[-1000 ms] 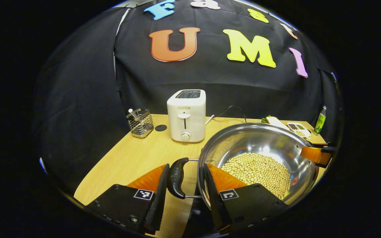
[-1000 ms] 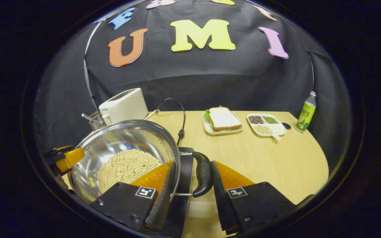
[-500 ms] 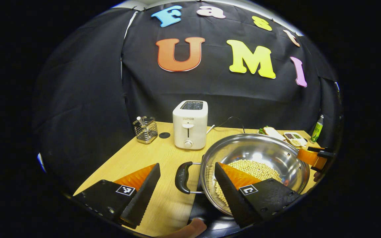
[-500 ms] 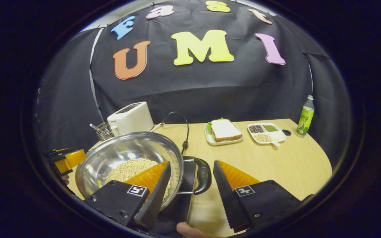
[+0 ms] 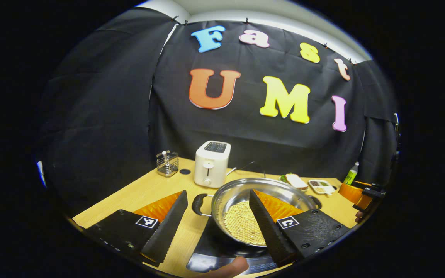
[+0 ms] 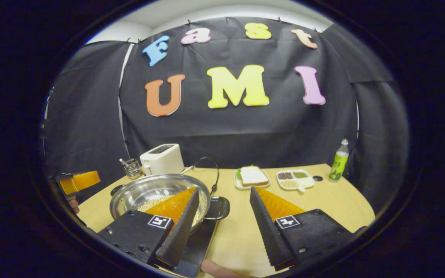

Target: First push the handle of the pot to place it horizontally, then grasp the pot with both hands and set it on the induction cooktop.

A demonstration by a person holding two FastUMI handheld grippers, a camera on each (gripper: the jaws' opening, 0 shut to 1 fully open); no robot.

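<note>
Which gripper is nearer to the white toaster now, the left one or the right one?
Left. The left gripper, open, is on the pot's toaster side; the toaster stands just beyond. The right gripper, open, is on the pot's other side.
</note>
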